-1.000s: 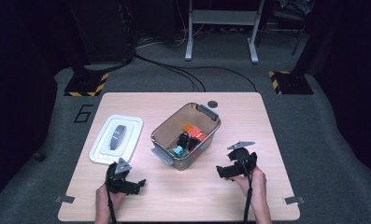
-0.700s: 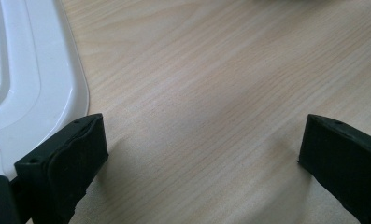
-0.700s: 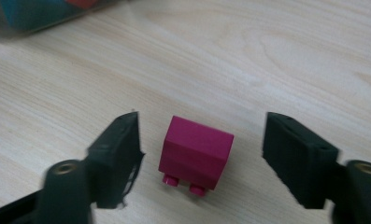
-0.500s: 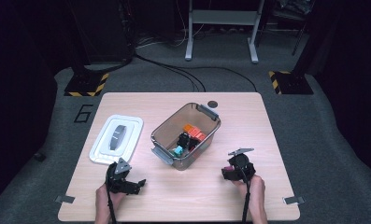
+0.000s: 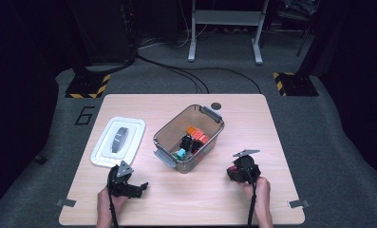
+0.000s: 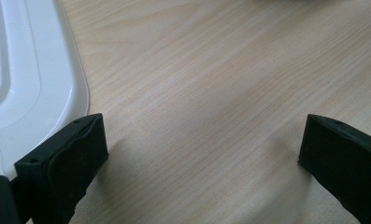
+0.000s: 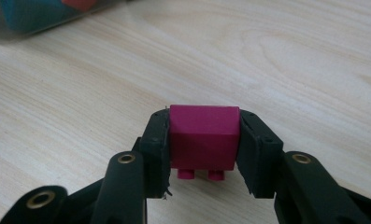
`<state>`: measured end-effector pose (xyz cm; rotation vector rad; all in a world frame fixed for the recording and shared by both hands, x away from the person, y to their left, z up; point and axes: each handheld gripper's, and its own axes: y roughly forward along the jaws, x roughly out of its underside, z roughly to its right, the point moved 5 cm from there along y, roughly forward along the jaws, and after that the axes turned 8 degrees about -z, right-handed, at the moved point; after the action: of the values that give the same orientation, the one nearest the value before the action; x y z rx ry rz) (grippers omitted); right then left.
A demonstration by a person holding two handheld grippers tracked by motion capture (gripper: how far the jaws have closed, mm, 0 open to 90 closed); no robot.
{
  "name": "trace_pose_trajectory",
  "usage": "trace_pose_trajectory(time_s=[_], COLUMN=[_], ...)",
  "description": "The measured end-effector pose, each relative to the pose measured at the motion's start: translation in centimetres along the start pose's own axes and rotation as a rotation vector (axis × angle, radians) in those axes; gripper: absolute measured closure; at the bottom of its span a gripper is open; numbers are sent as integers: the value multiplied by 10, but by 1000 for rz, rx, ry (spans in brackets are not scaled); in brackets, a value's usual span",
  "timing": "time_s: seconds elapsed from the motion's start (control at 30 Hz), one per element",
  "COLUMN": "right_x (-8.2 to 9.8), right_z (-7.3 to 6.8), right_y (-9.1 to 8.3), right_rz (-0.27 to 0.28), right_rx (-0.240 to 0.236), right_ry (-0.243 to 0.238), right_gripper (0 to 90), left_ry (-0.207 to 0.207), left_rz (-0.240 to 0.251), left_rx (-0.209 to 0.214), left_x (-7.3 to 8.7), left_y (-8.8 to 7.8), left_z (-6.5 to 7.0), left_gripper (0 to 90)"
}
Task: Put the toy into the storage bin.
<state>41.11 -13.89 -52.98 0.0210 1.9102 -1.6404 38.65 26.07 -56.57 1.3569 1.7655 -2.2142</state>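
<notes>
On the near right of the desk (image 5: 271, 118), the right gripper (image 7: 203, 140) has its jaws clamped on a magenta brick (image 7: 203, 135), studs facing down, just above the wood. The left gripper (image 5: 127, 185) rests at the near left with its jaws wide apart over bare desk, just beside the white lid (image 6: 29, 84). Between them stands a clear bin (image 5: 188, 137) holding coloured bricks.
</notes>
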Motion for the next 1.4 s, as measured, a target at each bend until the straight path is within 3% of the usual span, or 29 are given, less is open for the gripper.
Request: trace_pose_trajectory(time_s=[0.57,1.0,1.4], right_x=[-26,-61,-98], right_z=[-1,-9,-26], right_y=[-26,-60,-92], right_rz=[63,131,190], right_rx=[17,34,47], right_ry=[-49,-104,-166], right_gripper=[582,583,583], left_ry=[-1,0,0], left_rz=[0,-5,-6], left_rx=[0,3,3], left_x=[0,0,0], left_y=[0,-1,-1], left_z=[0,0,0], left_gripper=[11,13,13])
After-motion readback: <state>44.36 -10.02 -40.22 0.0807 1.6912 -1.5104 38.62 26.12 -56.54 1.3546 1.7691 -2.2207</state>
